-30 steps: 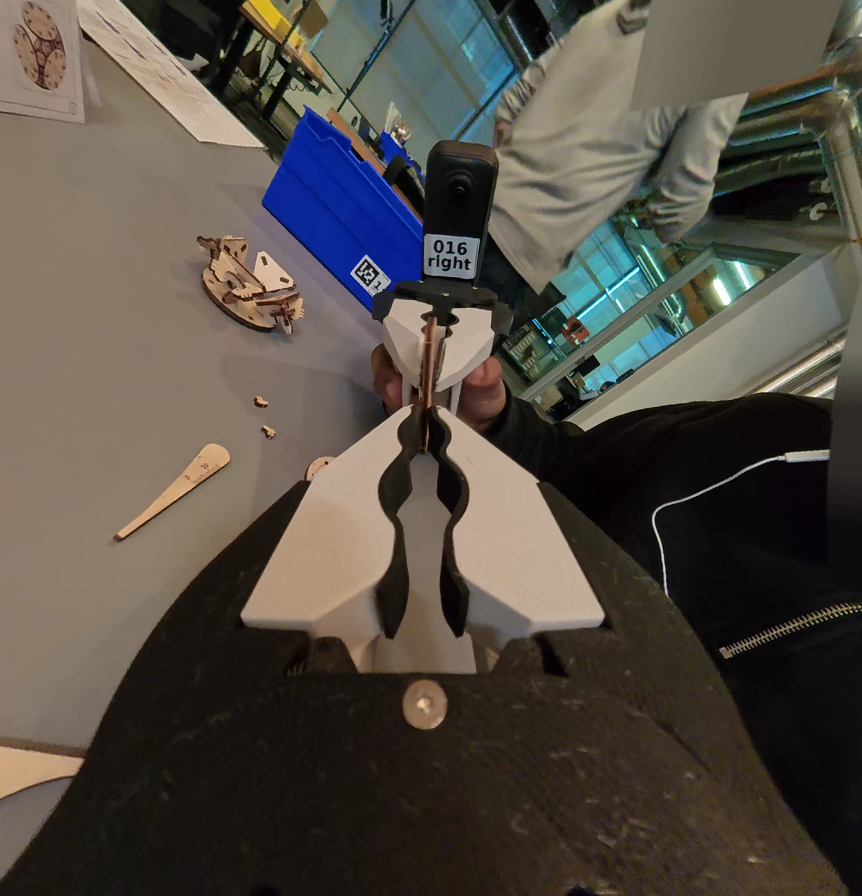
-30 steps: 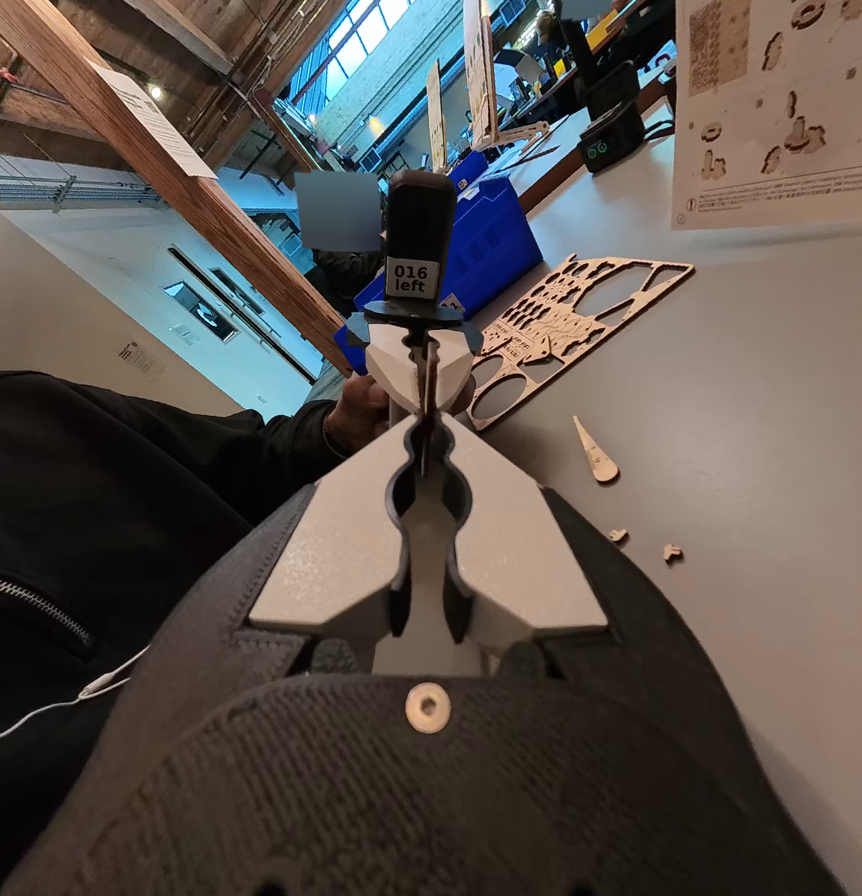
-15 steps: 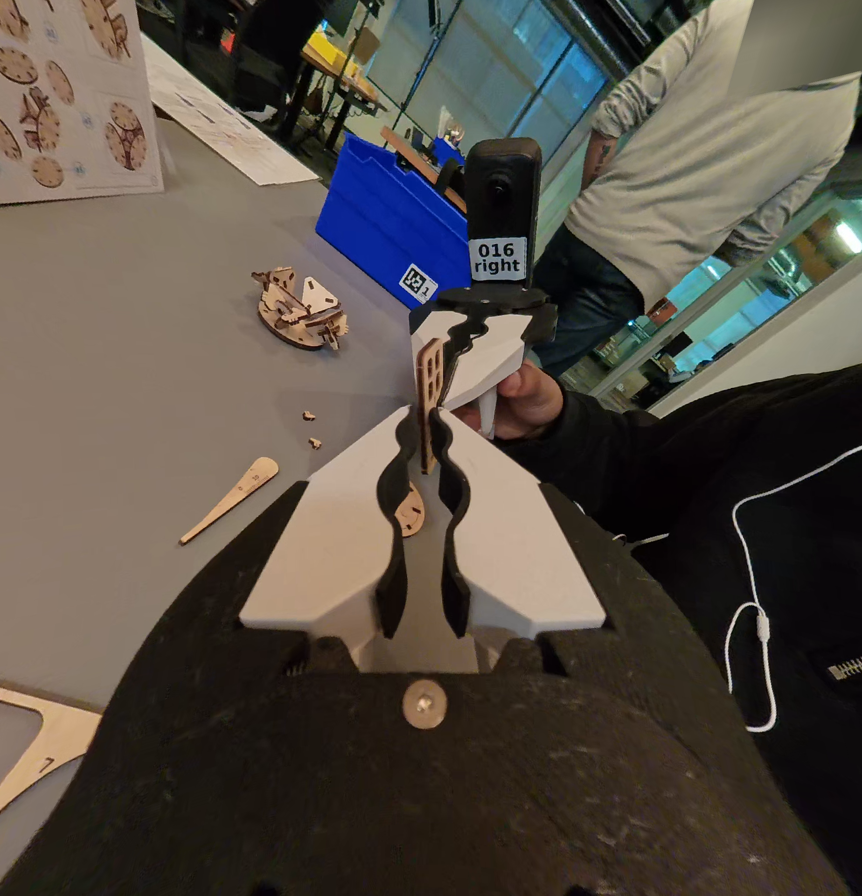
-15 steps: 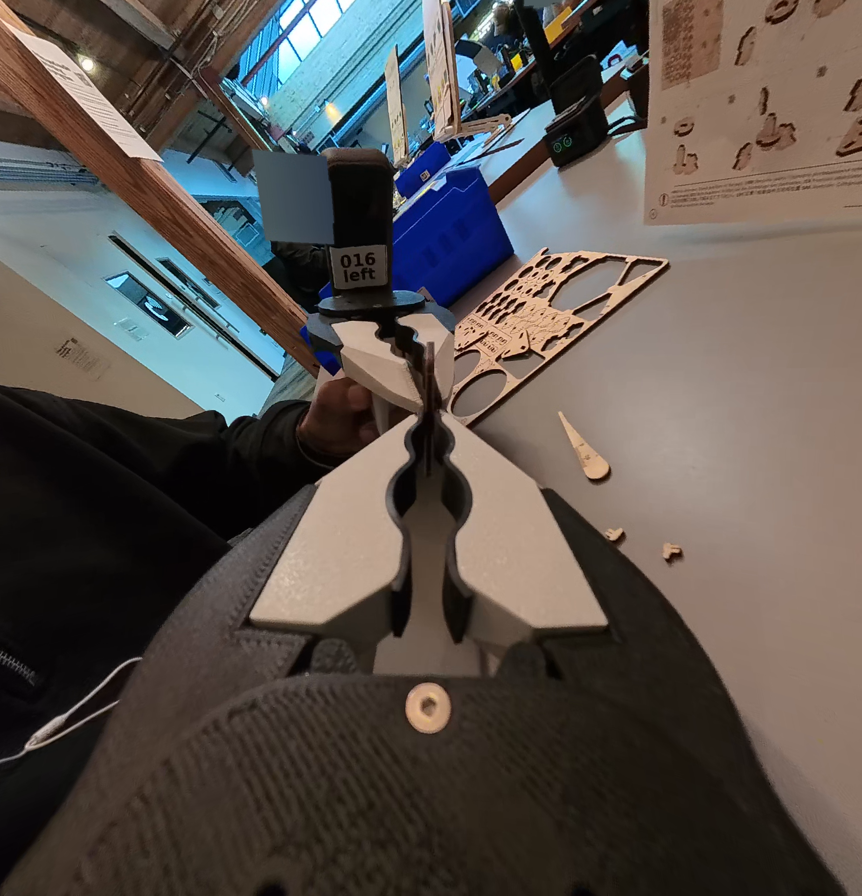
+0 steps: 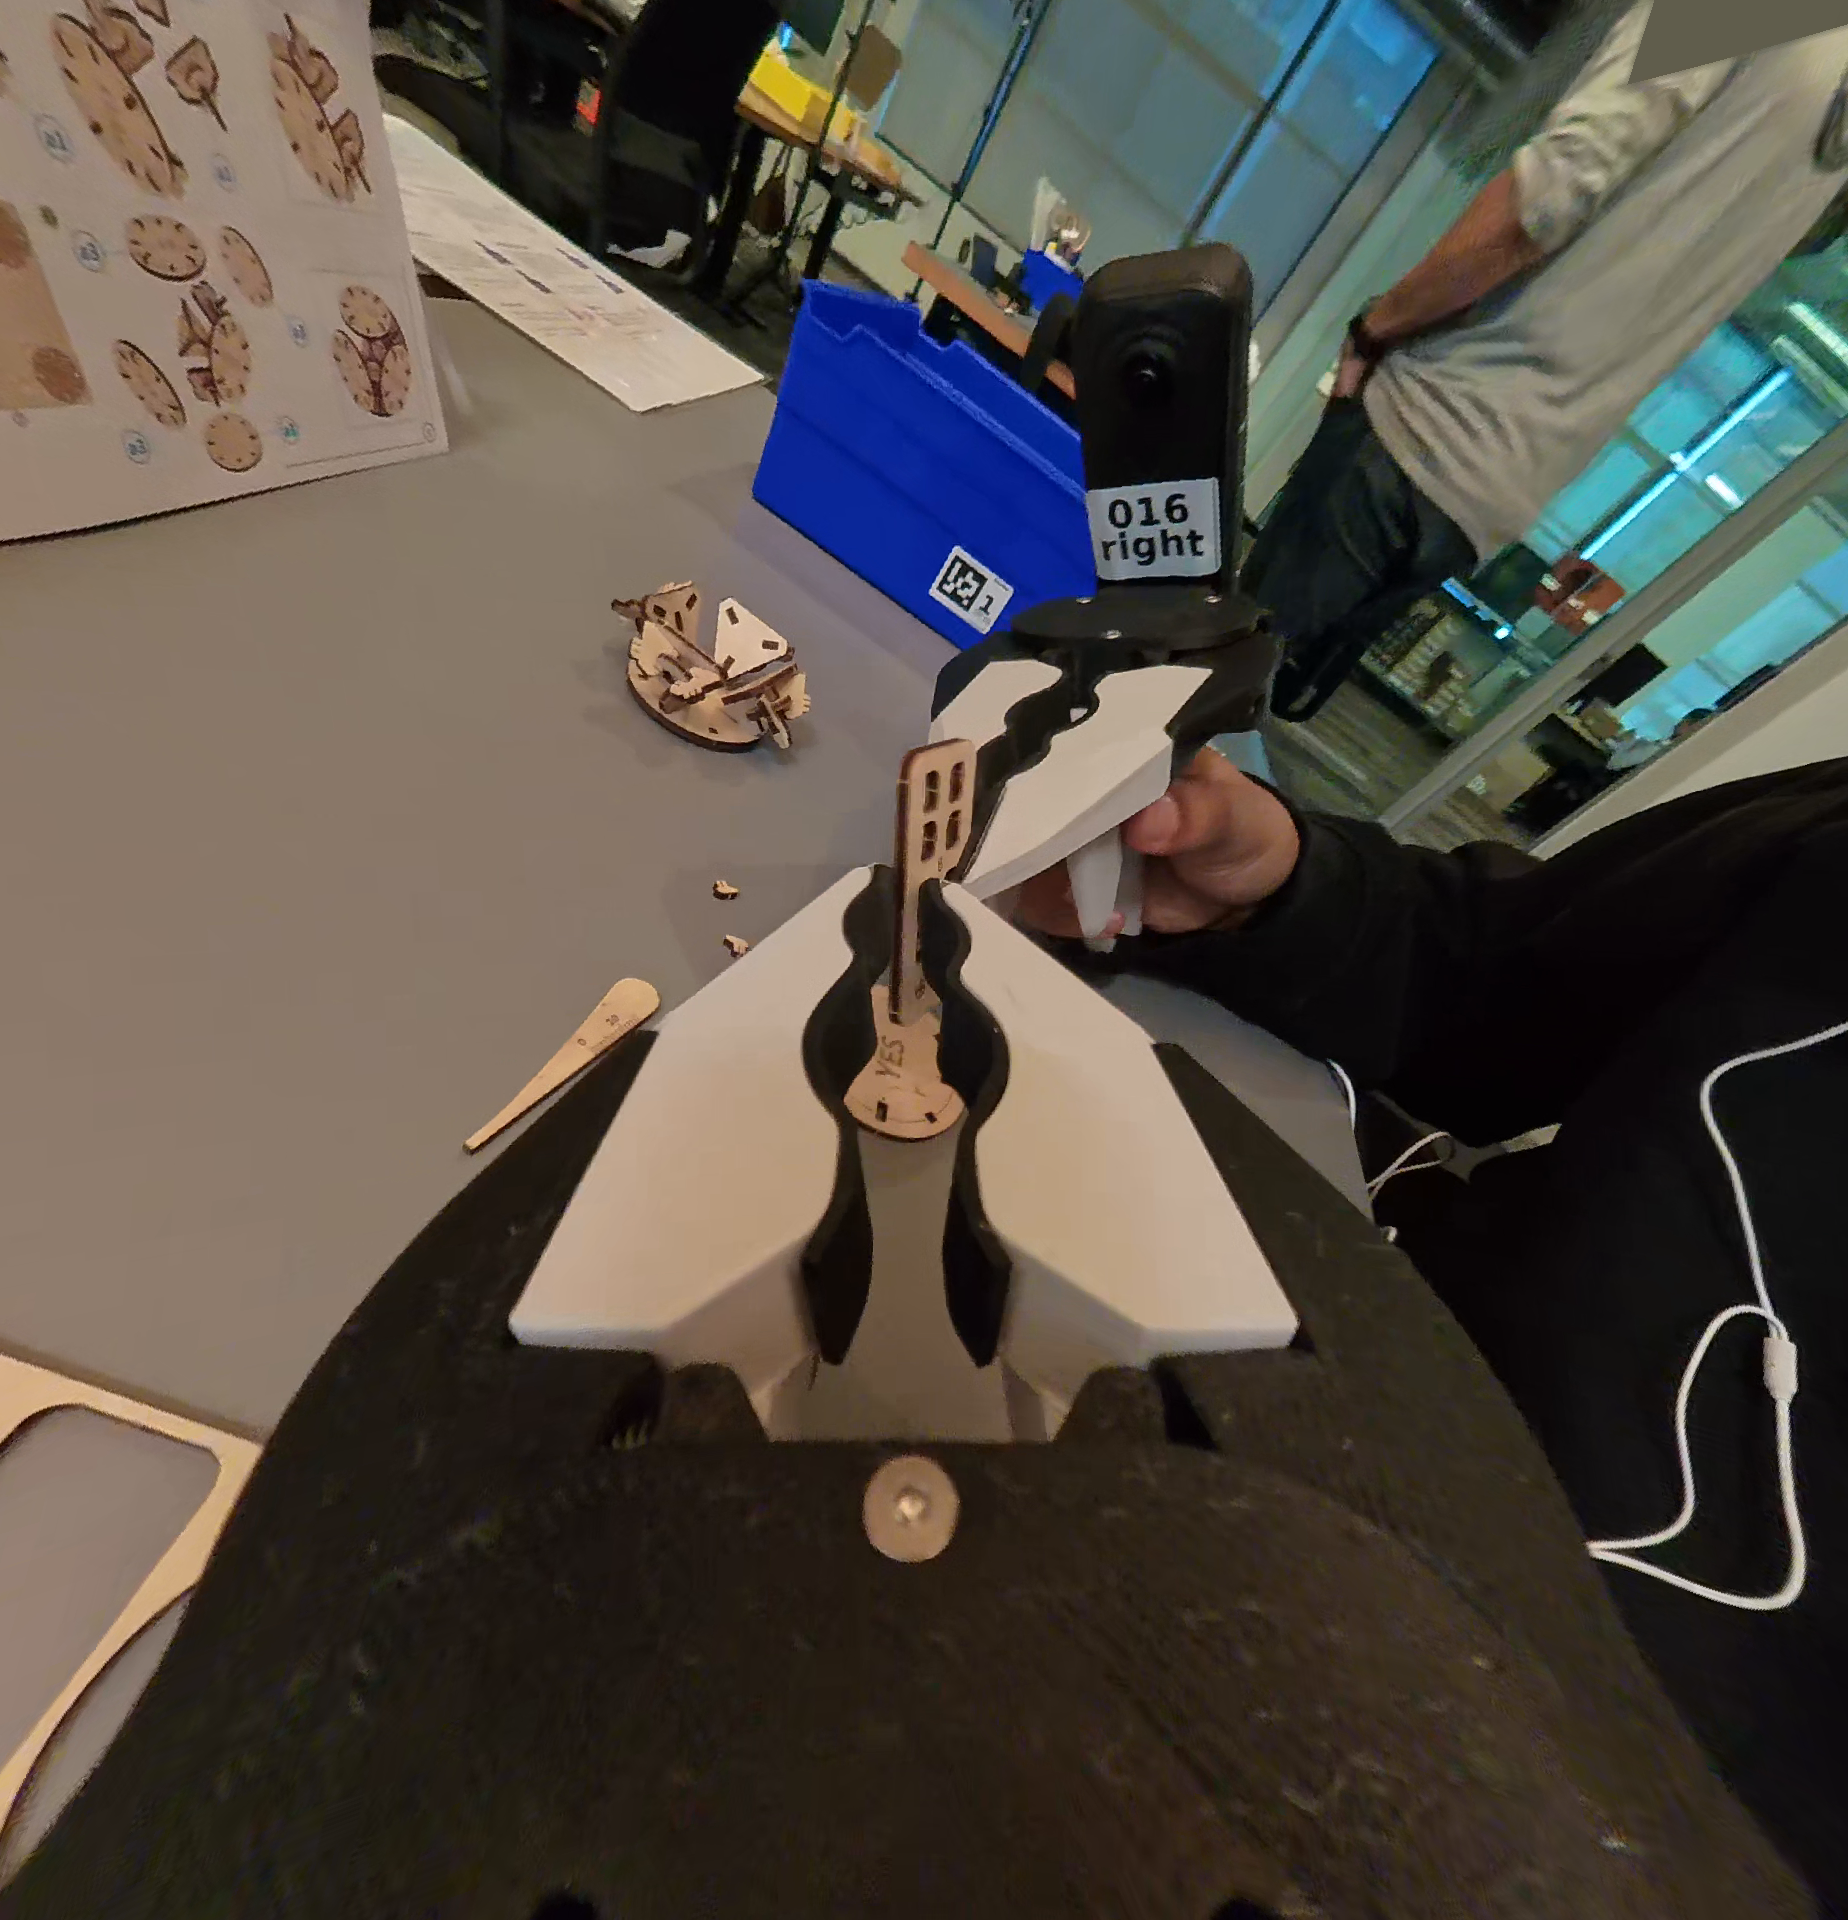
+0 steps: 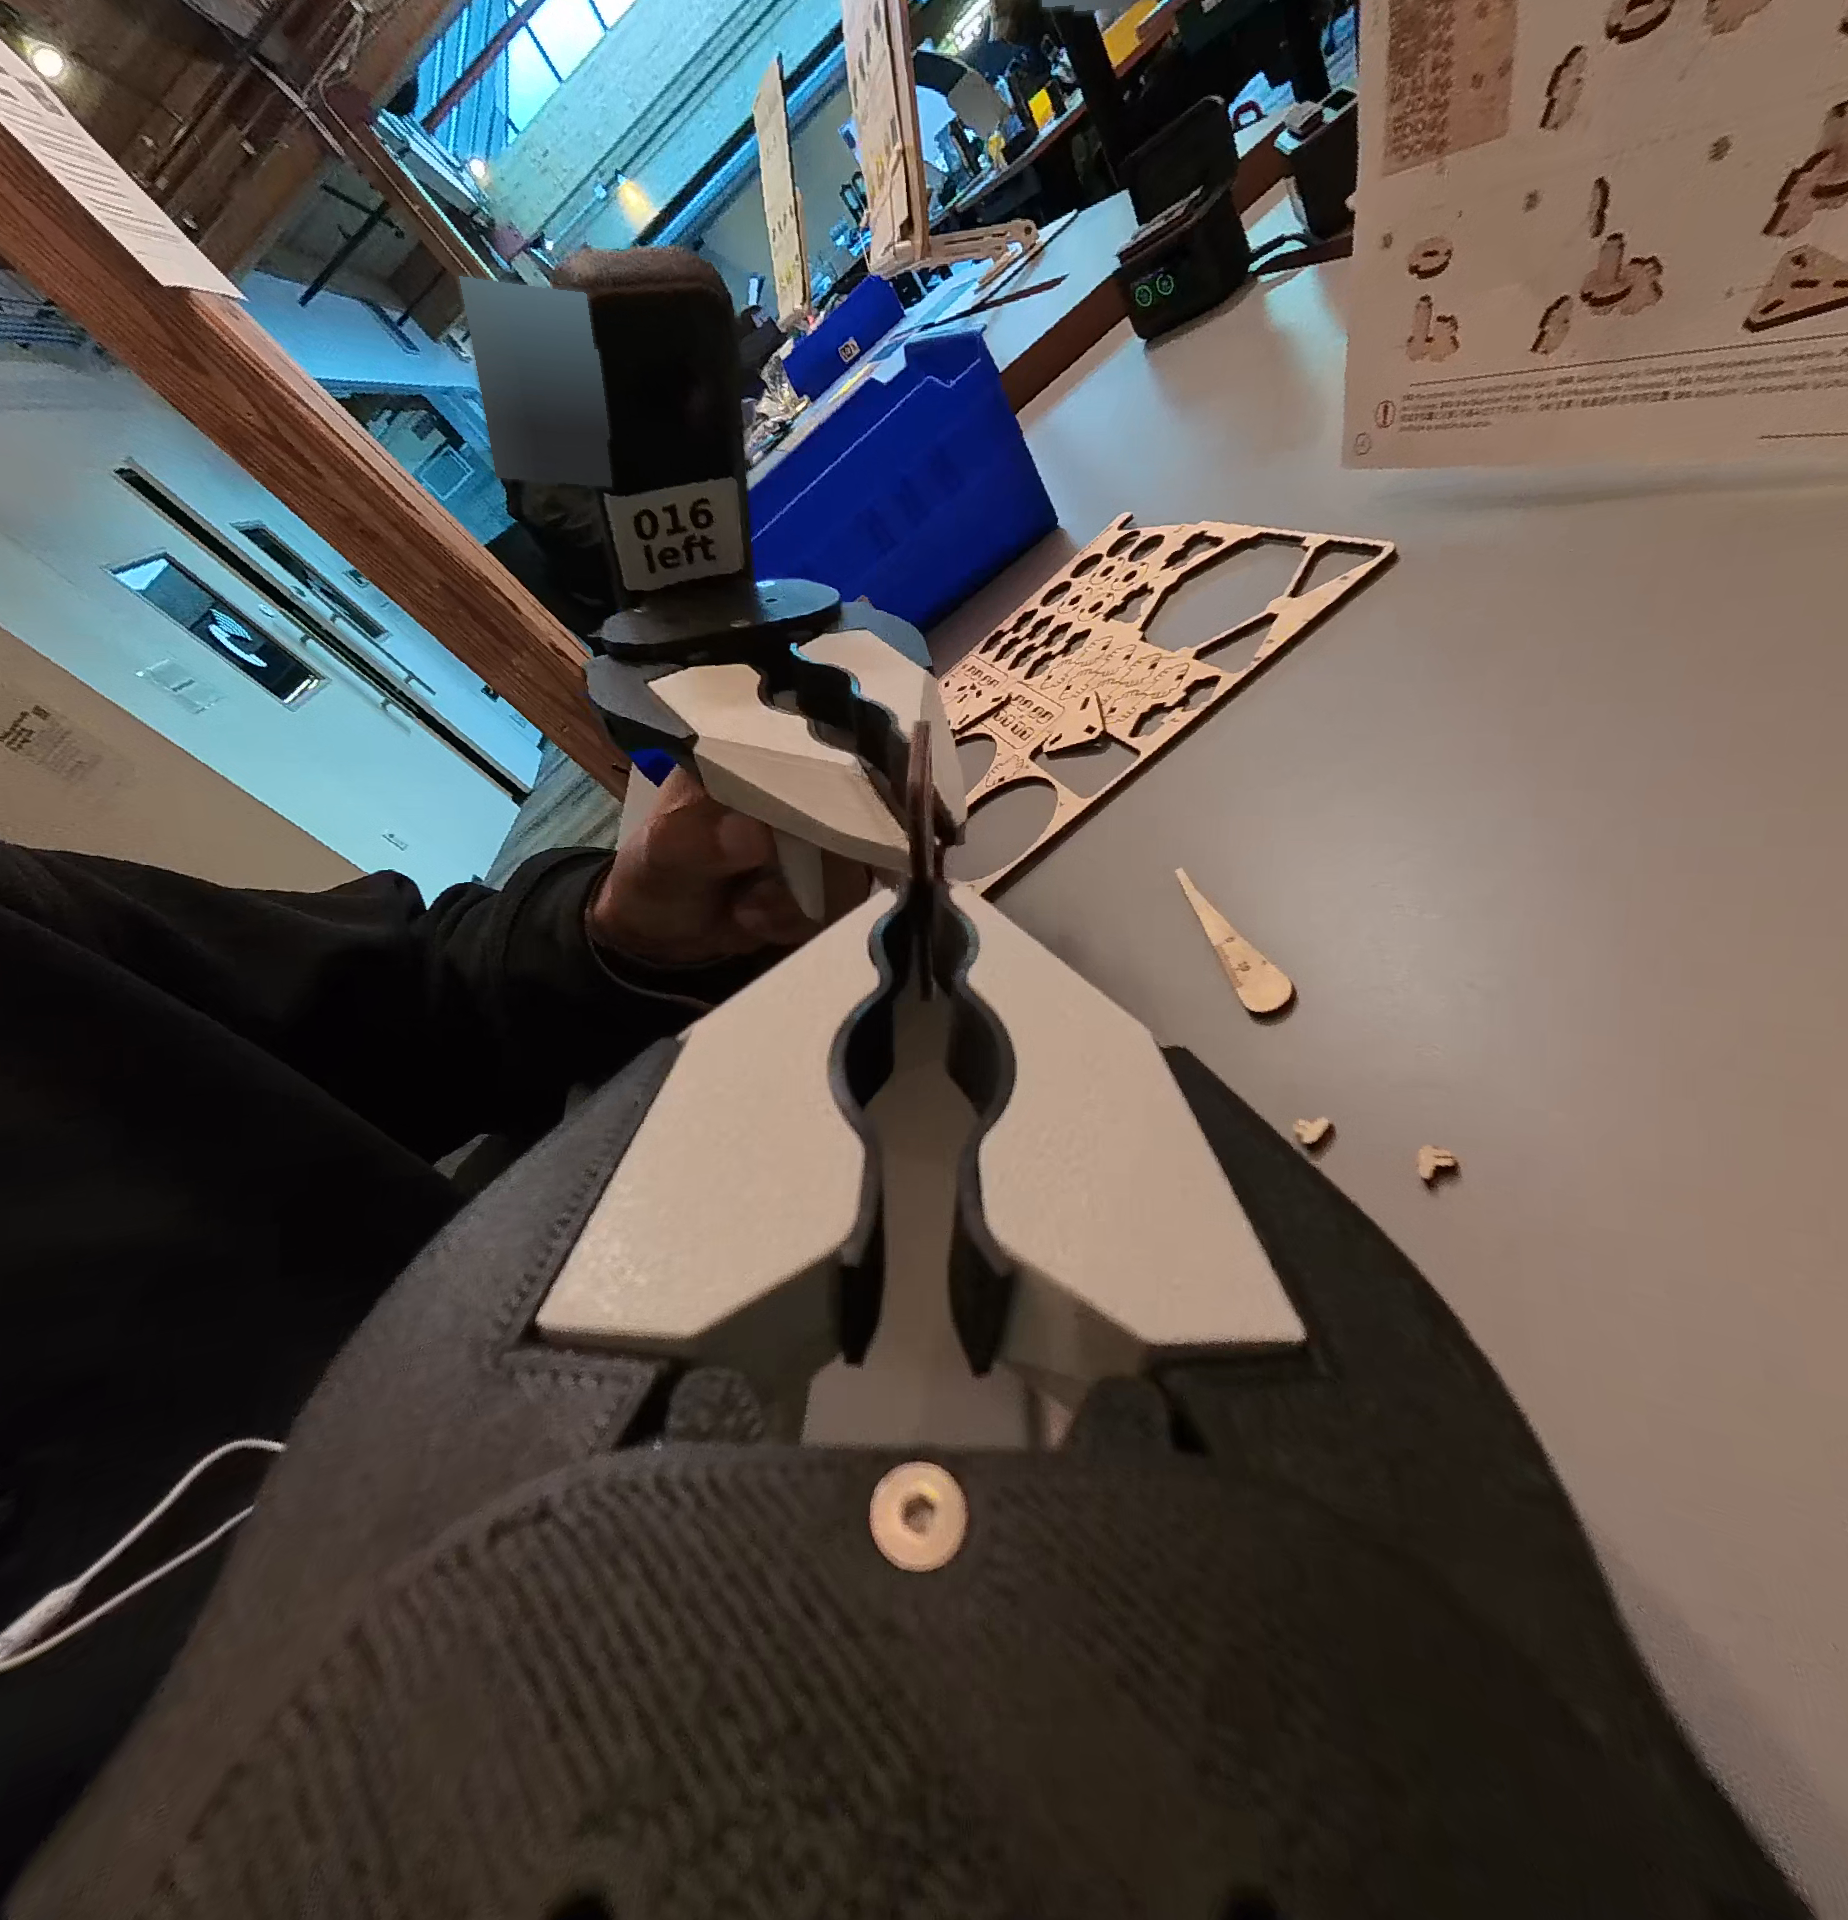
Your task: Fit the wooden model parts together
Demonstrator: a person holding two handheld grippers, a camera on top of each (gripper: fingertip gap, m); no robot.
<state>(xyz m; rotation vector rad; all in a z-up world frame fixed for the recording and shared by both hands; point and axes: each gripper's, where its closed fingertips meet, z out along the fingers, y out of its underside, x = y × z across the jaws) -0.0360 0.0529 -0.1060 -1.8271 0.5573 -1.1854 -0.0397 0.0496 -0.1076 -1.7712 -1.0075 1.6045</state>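
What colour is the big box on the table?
Blue. The box shows best in the left wrist view.

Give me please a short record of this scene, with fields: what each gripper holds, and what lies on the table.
Left gripper: fingers shut on a flat wooden piece with slots, held upright
Right gripper: fingers shut on the same piece, seen edge-on
Table: grey; small wooden assembly, tapered wooden stick, two tiny wooden bits, blue bin, cut-out wooden sheet, instruction sheet
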